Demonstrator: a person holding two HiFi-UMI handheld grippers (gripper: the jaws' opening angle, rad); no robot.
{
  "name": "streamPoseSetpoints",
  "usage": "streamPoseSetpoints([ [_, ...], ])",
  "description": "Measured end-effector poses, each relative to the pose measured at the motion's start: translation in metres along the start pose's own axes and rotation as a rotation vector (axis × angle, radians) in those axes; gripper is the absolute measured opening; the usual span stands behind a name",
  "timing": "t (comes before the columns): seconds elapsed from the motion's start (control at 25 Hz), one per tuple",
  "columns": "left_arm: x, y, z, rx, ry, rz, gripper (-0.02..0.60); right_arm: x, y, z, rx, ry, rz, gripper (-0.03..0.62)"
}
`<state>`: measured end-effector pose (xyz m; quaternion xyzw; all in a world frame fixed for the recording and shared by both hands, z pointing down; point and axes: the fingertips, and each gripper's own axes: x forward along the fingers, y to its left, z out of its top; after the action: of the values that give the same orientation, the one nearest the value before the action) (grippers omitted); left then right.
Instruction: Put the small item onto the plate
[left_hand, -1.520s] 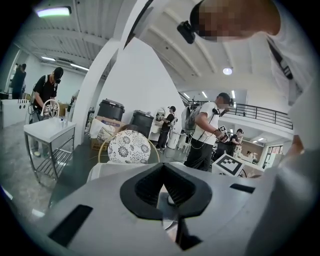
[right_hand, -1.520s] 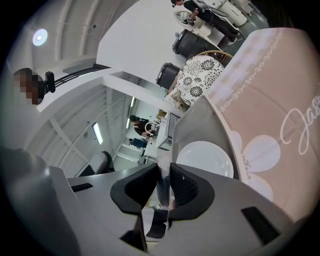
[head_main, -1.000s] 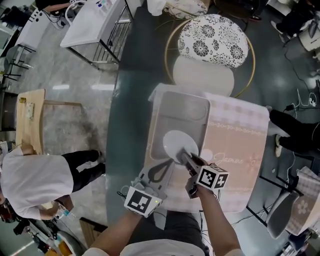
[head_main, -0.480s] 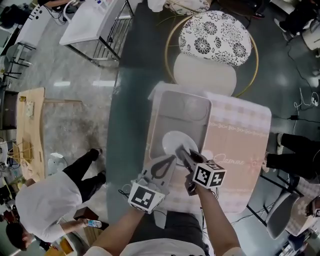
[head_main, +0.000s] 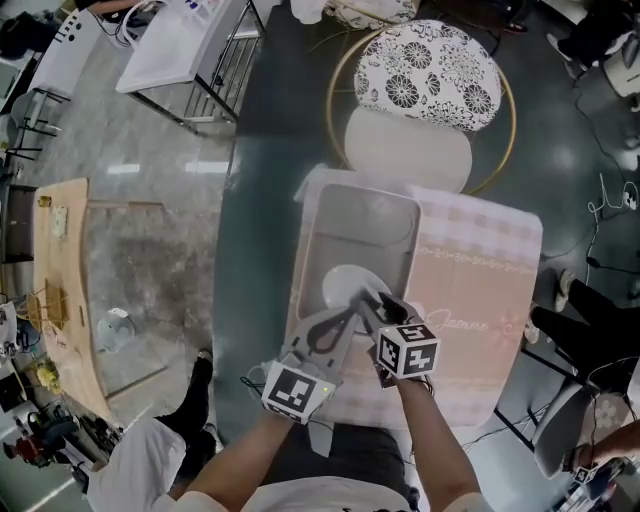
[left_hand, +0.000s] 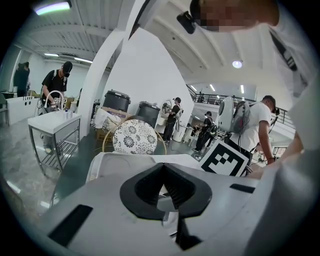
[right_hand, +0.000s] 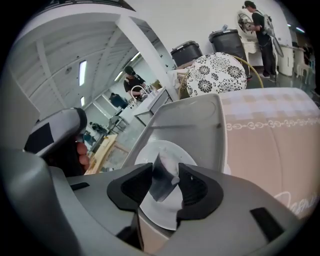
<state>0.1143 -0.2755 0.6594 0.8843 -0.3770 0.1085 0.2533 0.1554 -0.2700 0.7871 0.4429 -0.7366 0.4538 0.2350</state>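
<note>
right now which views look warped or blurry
Head view: fairly sharp, the plate glares white. Left gripper view: fisheye bend, black corners, ceiling lamps flare. Right gripper view: same bend; the small item looks dark and soft.

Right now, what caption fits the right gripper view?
Right hand-held gripper, jaws just opening, small item between them over the plate.

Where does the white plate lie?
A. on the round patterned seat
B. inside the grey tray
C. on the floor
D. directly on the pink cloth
B: the white plate lies inside the grey tray, and the tray itself stands on the pink cloth.
</note>
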Motion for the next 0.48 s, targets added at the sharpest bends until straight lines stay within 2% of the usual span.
streamPoseSetpoints([
  [0.12, 0.0, 0.0, 0.001, -0.003, -0.003, -0.002, 0.006, 0.0, -0.001, 0.002, -0.041, 0.005, -0.017, 0.154],
  [0.32, -0.003, 0.001, 0.002, 0.006, 0.003, -0.005, 0.006, -0.004, -0.003, 0.004, -0.01, -0.004, 0.001, 0.188],
  [0.48, -0.006, 0.0, 0.004, 0.025, 0.008, -0.006, 0.006, -0.014, 0.0, 0.013, -0.03, -0.028, -0.007, 0.189],
])
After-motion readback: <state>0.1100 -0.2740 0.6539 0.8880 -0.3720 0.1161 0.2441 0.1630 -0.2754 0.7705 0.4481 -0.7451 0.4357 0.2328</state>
